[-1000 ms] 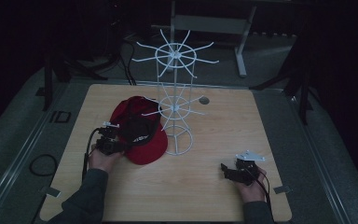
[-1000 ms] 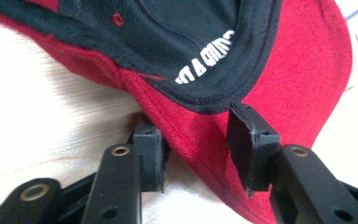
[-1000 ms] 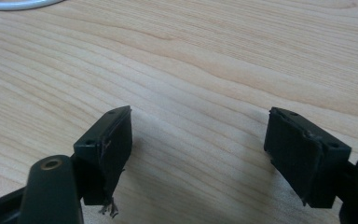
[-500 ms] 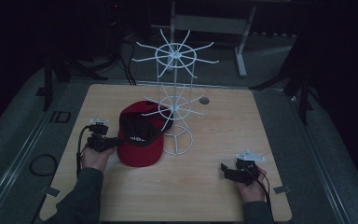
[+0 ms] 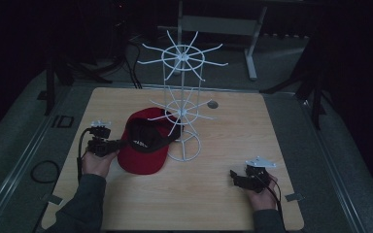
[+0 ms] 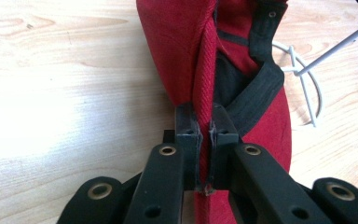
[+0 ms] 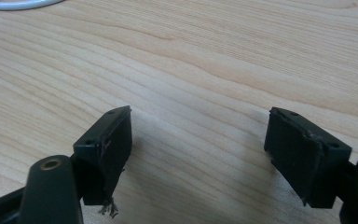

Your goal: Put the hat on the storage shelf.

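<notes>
Cap [image 5: 143, 145] dragged leftward (clamped), left tongs [image 6: 204, 135]

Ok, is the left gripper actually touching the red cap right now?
Touching. In the left gripper view, the left gripper is shut on the red cap, its jaws pinching the cap's fabric edge with no gap.

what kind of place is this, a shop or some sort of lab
Probably a lab or recording setup, not a shop: a bare light wooden table in a dark room, one white wire display rack, one red cap with black lining, and metal stands and cables around it.
</notes>
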The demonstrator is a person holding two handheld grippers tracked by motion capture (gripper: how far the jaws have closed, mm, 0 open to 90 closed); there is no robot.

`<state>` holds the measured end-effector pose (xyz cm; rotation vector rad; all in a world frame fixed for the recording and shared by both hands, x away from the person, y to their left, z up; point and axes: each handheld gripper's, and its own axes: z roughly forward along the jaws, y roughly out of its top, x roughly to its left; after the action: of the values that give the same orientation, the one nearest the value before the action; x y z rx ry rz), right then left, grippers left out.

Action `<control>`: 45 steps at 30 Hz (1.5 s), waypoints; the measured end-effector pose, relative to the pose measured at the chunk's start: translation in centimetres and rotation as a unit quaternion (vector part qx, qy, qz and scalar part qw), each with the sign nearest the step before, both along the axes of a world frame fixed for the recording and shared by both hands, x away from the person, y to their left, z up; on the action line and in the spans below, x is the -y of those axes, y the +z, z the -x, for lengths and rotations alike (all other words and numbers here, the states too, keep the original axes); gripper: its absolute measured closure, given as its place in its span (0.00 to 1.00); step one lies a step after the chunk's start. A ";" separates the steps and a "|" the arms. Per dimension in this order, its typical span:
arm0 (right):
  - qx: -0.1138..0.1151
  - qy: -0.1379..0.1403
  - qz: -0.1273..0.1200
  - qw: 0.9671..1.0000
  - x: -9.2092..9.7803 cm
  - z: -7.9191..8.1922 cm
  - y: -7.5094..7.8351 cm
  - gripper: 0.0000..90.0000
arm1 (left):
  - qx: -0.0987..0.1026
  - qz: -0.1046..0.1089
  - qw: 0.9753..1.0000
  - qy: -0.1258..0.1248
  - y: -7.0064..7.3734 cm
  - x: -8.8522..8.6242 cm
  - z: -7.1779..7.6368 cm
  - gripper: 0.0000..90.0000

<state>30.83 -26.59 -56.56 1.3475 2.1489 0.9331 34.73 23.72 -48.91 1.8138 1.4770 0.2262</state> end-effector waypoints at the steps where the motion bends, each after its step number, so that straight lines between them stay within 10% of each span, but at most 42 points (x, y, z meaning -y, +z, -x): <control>1: 0.000 0.000 0.000 1.000 0.0 0.0 0.0 0.26 | 0.002 0.001 1.000 0.001 0.1 0.0 0.0 0.96; 45: 0.001 0.000 0.000 1.000 0.0 0.0 0.0 0.26 | 0.092 -0.003 0.992 0.086 5.7 -3.9 1.1 0.96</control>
<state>30.84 -26.59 -56.57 1.3457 2.1482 0.9340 33.64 27.65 -43.17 1.6245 1.5018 0.4701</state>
